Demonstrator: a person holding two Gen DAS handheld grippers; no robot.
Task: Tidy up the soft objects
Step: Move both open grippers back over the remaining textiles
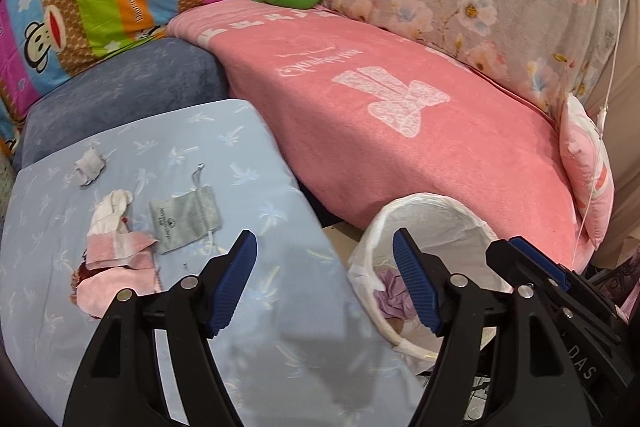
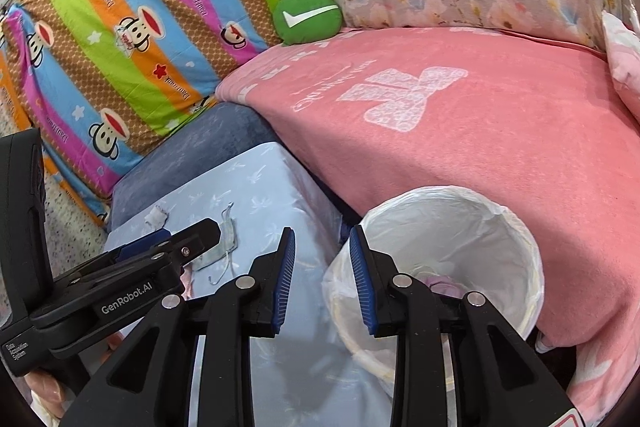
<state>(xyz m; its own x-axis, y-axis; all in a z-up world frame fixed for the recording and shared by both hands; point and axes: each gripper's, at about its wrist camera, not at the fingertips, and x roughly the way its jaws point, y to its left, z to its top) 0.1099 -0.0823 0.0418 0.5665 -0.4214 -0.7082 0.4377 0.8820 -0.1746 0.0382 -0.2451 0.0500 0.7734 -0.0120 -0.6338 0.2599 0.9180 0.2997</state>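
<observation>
The near half of the light blue cushion [image 1: 248,307] lies bare. Small soft pieces crowd its left part: a grey pouch [image 1: 185,223], pink and white cloths [image 1: 120,251], a white scrap [image 1: 89,166] near the far left edge. A lined bin [image 1: 436,223] stands just beside the cushion's right edge, its mouth open with a little lilac cloth [image 1: 394,297] inside. Beyond lies a broad, bare pink blanket [image 1: 400,147]. The right gripper [image 2: 322,279] hangs over the gap between cushion and bin.

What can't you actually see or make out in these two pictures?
- Bin contents: in both views a claw finger covers most of the purple cloth inside.
- Pink fabric scraps: in the right wrist view, hidden behind the left claw.
- Grey drawstring pouch: its print is too small to read.
</observation>
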